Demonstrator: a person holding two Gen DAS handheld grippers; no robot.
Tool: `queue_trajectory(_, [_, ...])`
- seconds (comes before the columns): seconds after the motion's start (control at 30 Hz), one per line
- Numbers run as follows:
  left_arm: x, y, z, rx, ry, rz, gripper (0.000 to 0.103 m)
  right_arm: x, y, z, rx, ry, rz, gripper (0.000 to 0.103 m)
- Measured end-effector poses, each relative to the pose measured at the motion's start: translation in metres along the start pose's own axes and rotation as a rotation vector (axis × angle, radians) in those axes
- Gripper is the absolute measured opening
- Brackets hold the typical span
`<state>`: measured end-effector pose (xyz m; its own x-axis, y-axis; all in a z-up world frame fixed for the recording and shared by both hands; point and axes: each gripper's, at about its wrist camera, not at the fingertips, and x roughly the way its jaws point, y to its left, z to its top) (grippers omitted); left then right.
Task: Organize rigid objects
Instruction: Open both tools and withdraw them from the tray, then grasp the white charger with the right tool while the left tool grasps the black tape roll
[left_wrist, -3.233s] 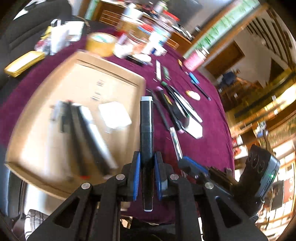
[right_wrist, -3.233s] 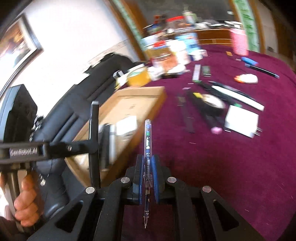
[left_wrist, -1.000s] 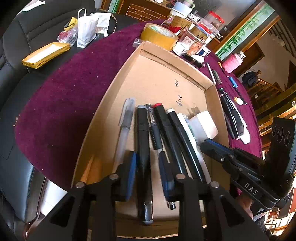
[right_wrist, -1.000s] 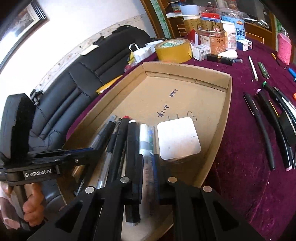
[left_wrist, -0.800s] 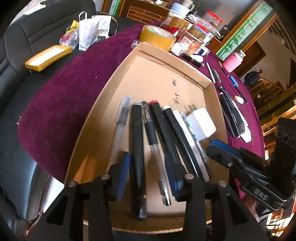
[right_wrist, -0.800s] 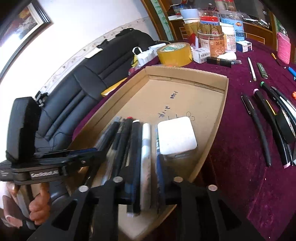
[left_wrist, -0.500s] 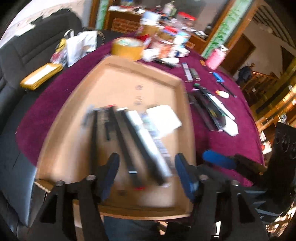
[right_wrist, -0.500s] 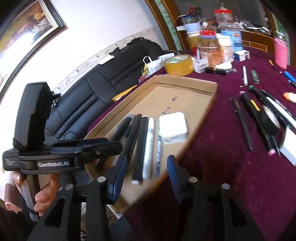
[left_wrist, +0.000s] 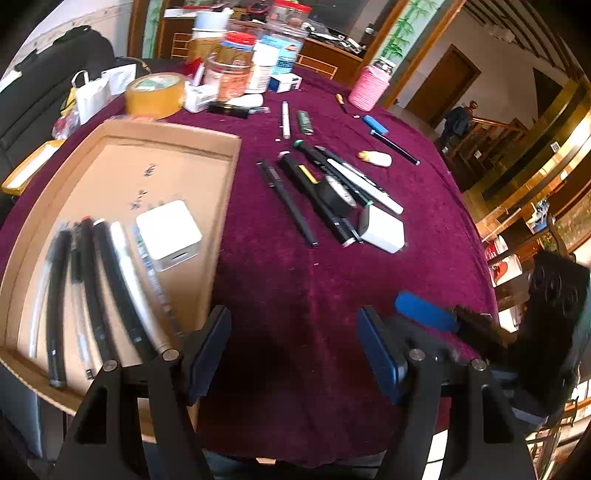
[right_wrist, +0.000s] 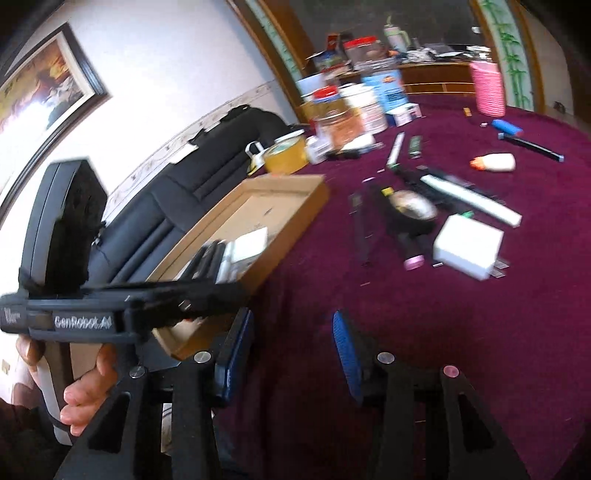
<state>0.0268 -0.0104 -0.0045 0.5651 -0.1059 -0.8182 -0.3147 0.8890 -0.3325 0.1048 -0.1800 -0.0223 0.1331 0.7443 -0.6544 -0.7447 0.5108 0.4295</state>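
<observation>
Both views are smeared by motion, so the row of pens and markers lying side by side in the cardboard tray cannot be counted surely, and their markings cannot be read. The left gripper is seen spread wide and empty above the maroon tablecloth, with the tray ahead and to its left and a white square box resting in the tray just beside the pens. Ahead and slightly right of this claw, a cluster of loose pens and markers is laid out on the cloth, touching a white adapter; a roll of tape and jars are stood far ahead. The right gripper is likewise seen released and holding nothing. In its view most of the tray is hidden behind the body of the other gripper, gripped by a hand at the lower left, and only the pen tips are shown. A wall, a framed picture and a black seat are shown only in the right view; a doorway and staircase are shown only in the left one.
</observation>
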Motion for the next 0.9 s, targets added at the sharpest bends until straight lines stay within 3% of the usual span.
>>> queue_trajectory(0.17, [0.009, -0.016, 0.008, -0.007, 0.015, 0.000, 0.070, -0.004, -0.035, 0.020, 0.042, 0.015, -0.087, 0.049])
queue_trajectory(0.3, [0.014, -0.025, 0.015, 0.003, 0.015, 0.012, 0.070, -0.008, -0.060, 0.040, 0.074, 0.032, -0.097, 0.050])
queue_trajectory(0.43, [0.019, -0.027, 0.022, -0.016, 0.018, 0.014, 0.070, -0.007, -0.071, 0.067, 0.005, 0.039, -0.128, 0.070])
queue_trajectory(0.63, [0.032, -0.028, 0.036, -0.041, 0.030, 0.023, 0.070, 0.025, -0.100, 0.084, -0.036, 0.091, -0.200, 0.070])
queue_trajectory(0.9, [0.058, -0.042, 0.065, -0.023, 0.047, 0.036, 0.070, 0.050, -0.132, 0.081, -0.014, 0.105, -0.224, 0.070])
